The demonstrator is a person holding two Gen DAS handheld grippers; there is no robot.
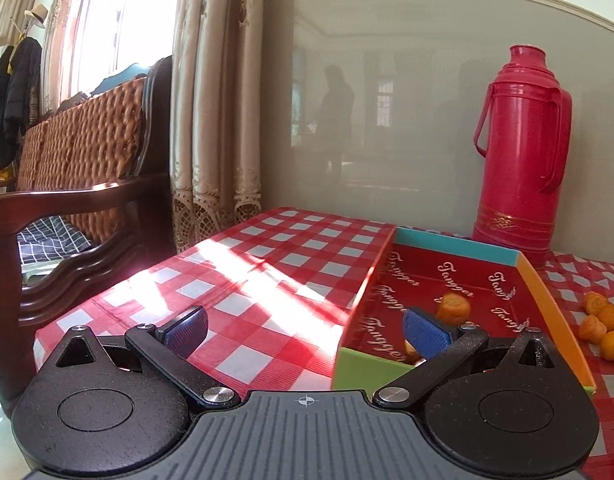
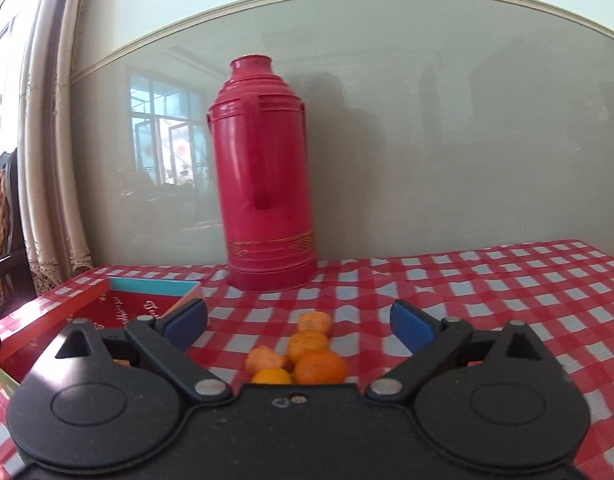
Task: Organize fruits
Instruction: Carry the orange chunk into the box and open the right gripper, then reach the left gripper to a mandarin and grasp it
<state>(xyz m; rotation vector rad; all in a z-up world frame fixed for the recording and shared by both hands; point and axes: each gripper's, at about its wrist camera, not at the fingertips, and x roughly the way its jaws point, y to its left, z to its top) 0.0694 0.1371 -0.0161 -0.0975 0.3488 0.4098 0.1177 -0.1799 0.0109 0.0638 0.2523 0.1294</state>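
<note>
the left hand-held gripper hangs low over the near left corner of an open box, its blue-padded fingers spread wide with nothing between them. one finger is out over the checked cloth, the other reaches over the box's red inside. the box has a red floor printed with white script, a teal far wall, an orange right wall and a green near corner. one peeled-looking orange fruit lies on the box floor just beyond the right finger; a second orange bit shows under that finger, too hidden to identify.

the right hand-held gripper is also spread wide and empty, held just above a cluster of small oranges on the surface — five can be counted, touching one another, the nearest partly cut off by the gripper body. the cluster sits between the two fingers in that view, beyond the body, though no pad touches any fruit. in the left wrist view the same cluster lies on the cloth to the right of the box, outside the orange wall.

a tall red thermos flask stands upright at the back against the grey wall panel, behind the fruit and near the box's far right corner. a wooden chair with a woven back stands left of the surface, beside the curtains.
</note>
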